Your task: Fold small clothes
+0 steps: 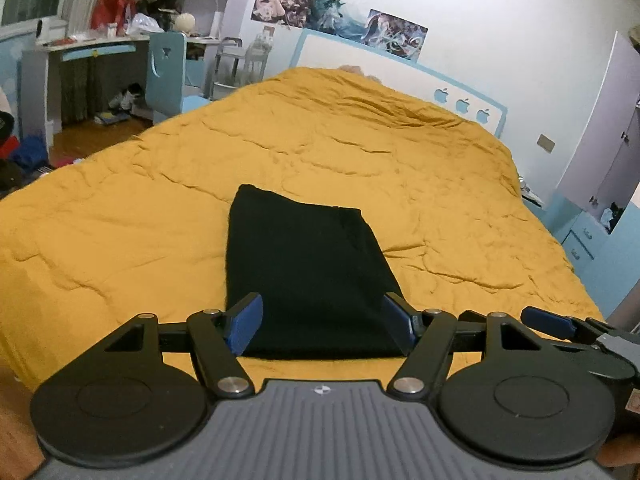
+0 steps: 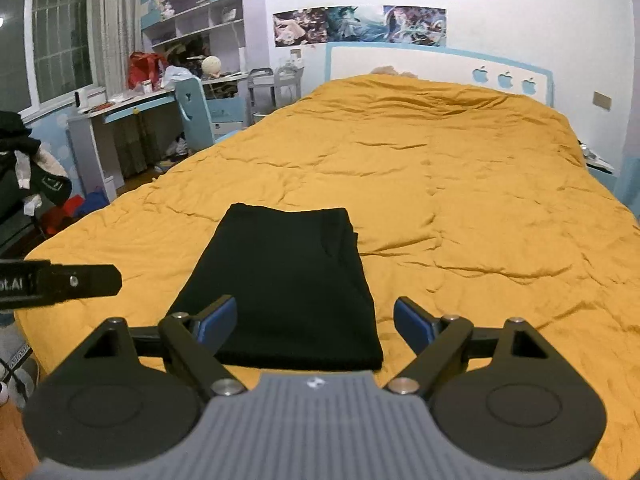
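A black garment (image 1: 304, 272) lies folded into a neat rectangle on the mustard-yellow bedcover (image 1: 120, 220), near the bed's front edge. My left gripper (image 1: 326, 326) hovers above its near end, open, blue pads apart with nothing between them. In the right wrist view the same black garment (image 2: 288, 280) lies flat, and my right gripper (image 2: 314, 324) hangs over its near right corner, open and empty. A blue-padded finger of the right gripper (image 1: 548, 322) shows at the right edge of the left wrist view. The left gripper's black finger (image 2: 76, 282) juts in from the left of the right wrist view.
The yellow bedcover (image 2: 460, 200) stretches far back to a white and blue headboard (image 2: 440, 64). A cluttered desk (image 2: 120, 108) and blue chair (image 2: 196, 116) stand left of the bed, with clothes piled on the floor (image 2: 32, 176). A blue drawer unit (image 1: 584, 240) stands at the right.
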A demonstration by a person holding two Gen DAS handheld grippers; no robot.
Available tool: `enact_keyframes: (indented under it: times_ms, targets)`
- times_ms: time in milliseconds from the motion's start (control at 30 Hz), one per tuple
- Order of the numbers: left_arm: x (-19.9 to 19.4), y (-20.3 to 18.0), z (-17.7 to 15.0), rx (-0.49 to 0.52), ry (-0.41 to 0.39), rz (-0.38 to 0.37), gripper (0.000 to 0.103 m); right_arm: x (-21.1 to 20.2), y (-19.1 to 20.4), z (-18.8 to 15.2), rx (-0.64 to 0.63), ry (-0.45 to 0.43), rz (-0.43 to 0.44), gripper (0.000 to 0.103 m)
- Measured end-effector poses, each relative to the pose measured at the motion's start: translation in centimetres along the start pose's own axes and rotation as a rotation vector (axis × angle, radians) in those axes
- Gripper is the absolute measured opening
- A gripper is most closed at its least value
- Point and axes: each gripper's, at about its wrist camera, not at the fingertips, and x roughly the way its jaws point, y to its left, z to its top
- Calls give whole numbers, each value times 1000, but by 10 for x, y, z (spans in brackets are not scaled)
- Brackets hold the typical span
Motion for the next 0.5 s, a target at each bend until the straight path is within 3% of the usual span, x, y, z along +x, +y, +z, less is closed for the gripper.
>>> enact_keyframes:
  times_ms: [200, 500]
  targets:
    - [0, -12, -10, 54, 56, 75, 80, -22, 14, -9, -17, 6, -37, 81]
    - [-3, -14, -14, 51, 60, 54, 80, -30, 22, -12, -23, 23, -45, 82]
